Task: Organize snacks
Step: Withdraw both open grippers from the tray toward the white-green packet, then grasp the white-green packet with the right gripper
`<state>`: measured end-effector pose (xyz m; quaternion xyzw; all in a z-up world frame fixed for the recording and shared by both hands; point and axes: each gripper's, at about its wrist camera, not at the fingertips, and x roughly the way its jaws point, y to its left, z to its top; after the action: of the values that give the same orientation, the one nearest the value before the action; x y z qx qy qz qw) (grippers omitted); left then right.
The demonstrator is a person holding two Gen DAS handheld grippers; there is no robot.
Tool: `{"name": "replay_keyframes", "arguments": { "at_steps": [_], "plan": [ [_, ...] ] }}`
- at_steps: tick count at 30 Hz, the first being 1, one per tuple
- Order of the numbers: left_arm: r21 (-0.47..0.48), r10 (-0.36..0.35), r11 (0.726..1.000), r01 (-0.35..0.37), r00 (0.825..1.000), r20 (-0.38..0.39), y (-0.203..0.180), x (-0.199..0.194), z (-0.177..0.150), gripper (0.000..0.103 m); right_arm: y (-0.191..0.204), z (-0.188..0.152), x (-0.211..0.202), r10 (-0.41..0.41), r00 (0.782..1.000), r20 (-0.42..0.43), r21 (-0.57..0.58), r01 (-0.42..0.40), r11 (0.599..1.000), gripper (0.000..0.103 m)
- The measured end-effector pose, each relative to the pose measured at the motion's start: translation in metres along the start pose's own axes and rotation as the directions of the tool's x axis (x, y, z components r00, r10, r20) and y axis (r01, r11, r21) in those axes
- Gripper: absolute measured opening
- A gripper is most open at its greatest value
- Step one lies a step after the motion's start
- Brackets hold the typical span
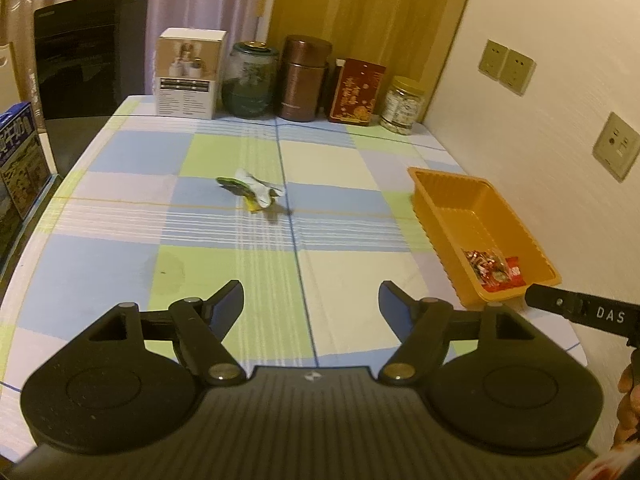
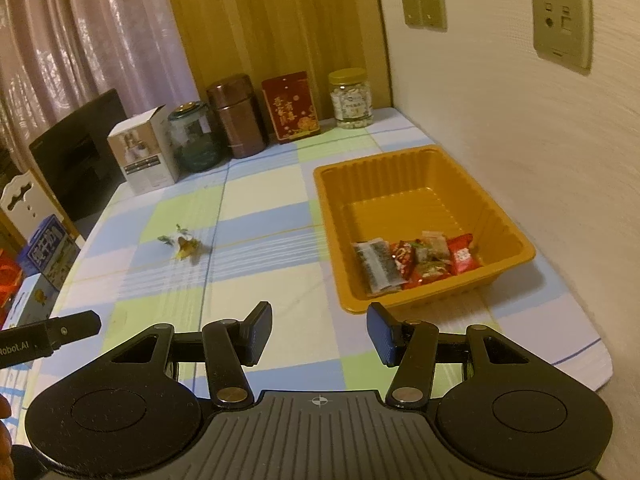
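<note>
A small green, white and yellow snack packet (image 1: 251, 192) lies on the checked tablecloth mid-table; it also shows in the right wrist view (image 2: 182, 243). An orange plastic tray (image 2: 404, 184) stands at the right near the wall and holds several wrapped snacks (image 2: 416, 262); the tray also shows in the left wrist view (image 1: 516, 216). My left gripper (image 1: 311, 300) is open and empty, above the near part of the table, well short of the packet. My right gripper (image 2: 320, 330) is open and empty, just in front of the tray's near left corner.
Along the far edge stand a white box (image 1: 188, 74), a green glass jar (image 1: 250, 78), a brown canister (image 1: 305, 78), a red tin (image 1: 356, 92) and a clear jar (image 1: 402, 106). A dark chair (image 1: 90, 60) and blue boxes (image 1: 18, 160) are at the left. The wall runs along the right.
</note>
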<state>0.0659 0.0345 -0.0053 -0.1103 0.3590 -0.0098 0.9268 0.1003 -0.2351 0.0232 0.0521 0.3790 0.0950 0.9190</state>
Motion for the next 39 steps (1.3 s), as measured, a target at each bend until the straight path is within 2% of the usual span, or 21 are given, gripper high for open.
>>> {"name": "replay_keyframes", "arguments": {
  "at_steps": [8, 17, 28, 39],
  "plan": [
    [-0.032, 0.025, 0.999, -0.025, 1.0, 0.009, 0.021, 0.001, 0.005, 0.072, 0.02, 0.002, 0.013, 0.022, 1.0, -0.009, -0.031, -0.022, 0.999, 0.053],
    [-0.056, 0.072, 0.996, -0.072, 0.997, -0.004, 0.057, 0.022, 0.014, 0.072, 0.056, 0.013, 0.053, 0.088, 0.996, -0.027, -0.094, -0.09, 0.992, 0.053],
    [-0.04, 0.115, 0.993, -0.115, 0.993, -0.019, 0.094, 0.077, 0.041, 0.072, 0.098, 0.039, 0.131, 0.181, 0.982, -0.057, -0.18, -0.188, 0.965, 0.053],
    [-0.048, 0.116, 0.992, -0.117, 0.993, -0.031, 0.13, 0.147, 0.061, 0.072, 0.128, 0.064, 0.211, 0.259, 0.961, -0.092, -0.273, -0.275, 0.922, 0.053]
  ]
}}
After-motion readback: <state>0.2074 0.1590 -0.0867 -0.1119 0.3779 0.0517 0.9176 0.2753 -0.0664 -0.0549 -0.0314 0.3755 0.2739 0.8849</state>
